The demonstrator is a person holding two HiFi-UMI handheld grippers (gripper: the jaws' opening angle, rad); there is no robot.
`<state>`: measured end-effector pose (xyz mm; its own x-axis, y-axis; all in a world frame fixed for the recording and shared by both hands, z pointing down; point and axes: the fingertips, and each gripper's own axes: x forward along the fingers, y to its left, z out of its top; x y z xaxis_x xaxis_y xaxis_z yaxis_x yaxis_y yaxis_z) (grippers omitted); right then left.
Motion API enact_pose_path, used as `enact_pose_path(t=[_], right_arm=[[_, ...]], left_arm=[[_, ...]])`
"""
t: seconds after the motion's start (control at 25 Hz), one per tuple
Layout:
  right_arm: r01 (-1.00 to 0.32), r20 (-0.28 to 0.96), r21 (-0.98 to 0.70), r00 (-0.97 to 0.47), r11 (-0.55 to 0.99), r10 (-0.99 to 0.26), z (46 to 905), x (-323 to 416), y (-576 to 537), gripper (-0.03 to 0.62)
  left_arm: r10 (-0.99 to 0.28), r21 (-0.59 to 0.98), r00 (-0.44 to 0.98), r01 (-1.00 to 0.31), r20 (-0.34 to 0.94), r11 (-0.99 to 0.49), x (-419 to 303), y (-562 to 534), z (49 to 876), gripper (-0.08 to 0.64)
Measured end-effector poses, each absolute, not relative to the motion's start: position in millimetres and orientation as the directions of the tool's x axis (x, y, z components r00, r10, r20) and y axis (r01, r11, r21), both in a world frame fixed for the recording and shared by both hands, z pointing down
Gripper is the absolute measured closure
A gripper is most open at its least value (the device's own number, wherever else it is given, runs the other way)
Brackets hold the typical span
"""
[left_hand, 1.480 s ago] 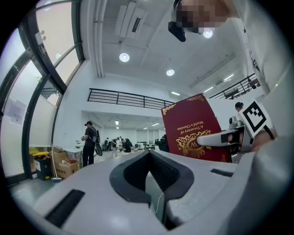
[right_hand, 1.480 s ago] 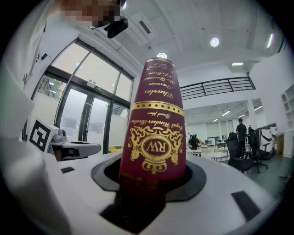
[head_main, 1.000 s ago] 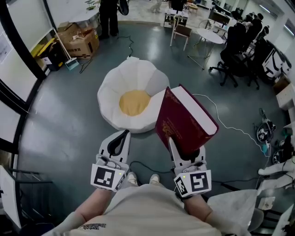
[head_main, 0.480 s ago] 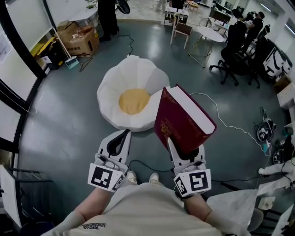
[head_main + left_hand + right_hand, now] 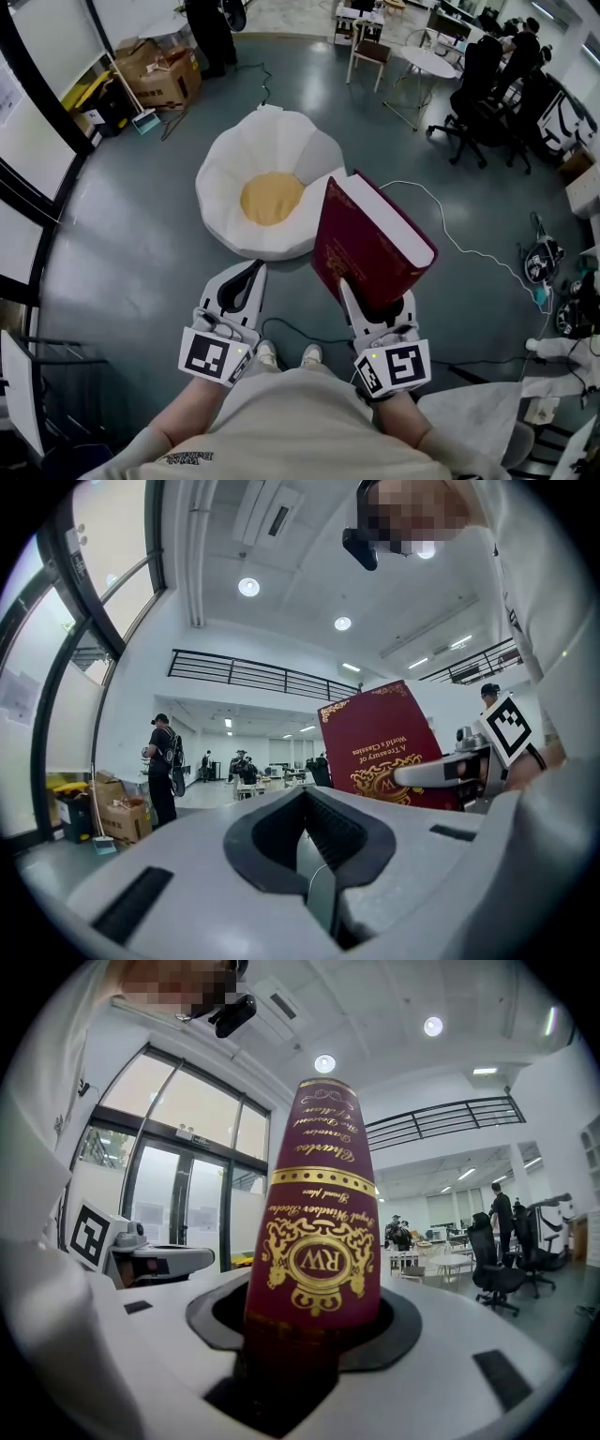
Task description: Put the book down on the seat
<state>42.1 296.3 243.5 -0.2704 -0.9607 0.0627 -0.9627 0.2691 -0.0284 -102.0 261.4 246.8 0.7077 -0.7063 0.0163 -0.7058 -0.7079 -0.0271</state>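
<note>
The book (image 5: 371, 246), a thick dark red hardback with white page edges, stands nearly upright in the right gripper (image 5: 375, 305). The jaws are spread wide and clamped on its lower end. It is in the air above the grey floor and does not rest on the seat (image 5: 223, 178). In the head view its upper corner overlaps the seat's right edge.

In the left gripper view the front cover (image 5: 380, 747) shows gold ornament and, upside down, the title "A Treasury of World's Classics". In the right gripper view the spine (image 5: 319, 1241) bears a gold crest with the letters "RW". Above it run lines of gold script, also inverted, which I cannot read with confidence. The book's bottom end is sunk in the dark gap between the jaws (image 5: 314, 1354) and cannot be seen.

The left gripper (image 5: 246, 274) is beside it with nothing in it, and its jaws are pressed together (image 5: 306, 841).

The seat is a white, petal-shaped cushion with a yellow centre (image 5: 272, 199), on the floor ahead of both grippers. The person's shoes (image 5: 286, 354) show between the grippers.

Farther off are cardboard boxes (image 5: 165, 79), a white cable (image 5: 469, 251) and black office chairs (image 5: 480, 92).
</note>
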Motion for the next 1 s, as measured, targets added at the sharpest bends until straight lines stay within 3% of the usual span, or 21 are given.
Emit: enact_pose_path(t=[1.0], right_arm=[[-0.950, 0.055, -0.022, -0.312, 0.312, -0.948, 244, 84, 314, 0.362]], left_arm=[[-0.755, -0.031, 0.655, -0.754, 0.029, -0.656, -67, 283, 244, 0.556]])
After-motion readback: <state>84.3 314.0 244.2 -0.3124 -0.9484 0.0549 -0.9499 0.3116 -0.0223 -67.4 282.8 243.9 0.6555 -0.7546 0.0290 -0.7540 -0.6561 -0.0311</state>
